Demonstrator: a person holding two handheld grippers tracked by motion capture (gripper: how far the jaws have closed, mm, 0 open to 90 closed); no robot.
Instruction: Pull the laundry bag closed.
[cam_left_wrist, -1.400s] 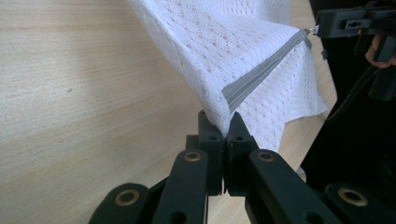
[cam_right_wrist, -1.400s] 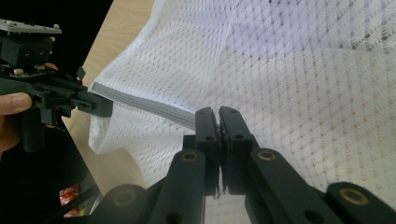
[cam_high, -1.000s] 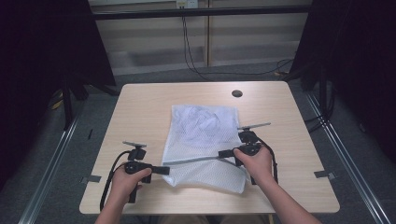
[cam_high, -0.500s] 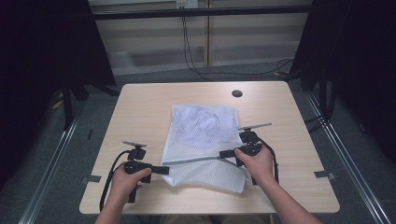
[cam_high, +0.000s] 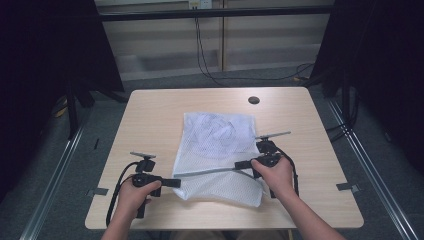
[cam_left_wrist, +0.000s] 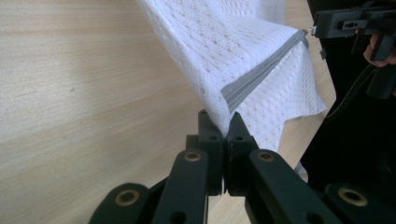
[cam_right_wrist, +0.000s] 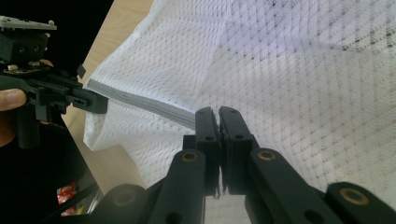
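A white mesh bag (cam_high: 218, 141) lies in the middle of the wooden table (cam_high: 150, 115), with something pale inside its far half. A grey zipper strip (cam_high: 207, 172) runs across its near part, lifted off the table and pulled taut. My left gripper (cam_high: 177, 183) is shut on the strip's left end, and the left gripper view shows the mesh corner pinched between its jaws (cam_left_wrist: 227, 122). My right gripper (cam_high: 237, 164) is shut on the strip's right end (cam_right_wrist: 218, 116). Each gripper view also shows the other gripper, the right (cam_left_wrist: 322, 28) and the left (cam_right_wrist: 95, 102).
A small dark round cap (cam_high: 253, 100) sits in the table near its far edge. Bare wood lies to the left and right of the bag. Cables (cam_high: 215, 75) trail on the floor behind the table, and metal rails (cam_high: 370, 165) run along both sides.
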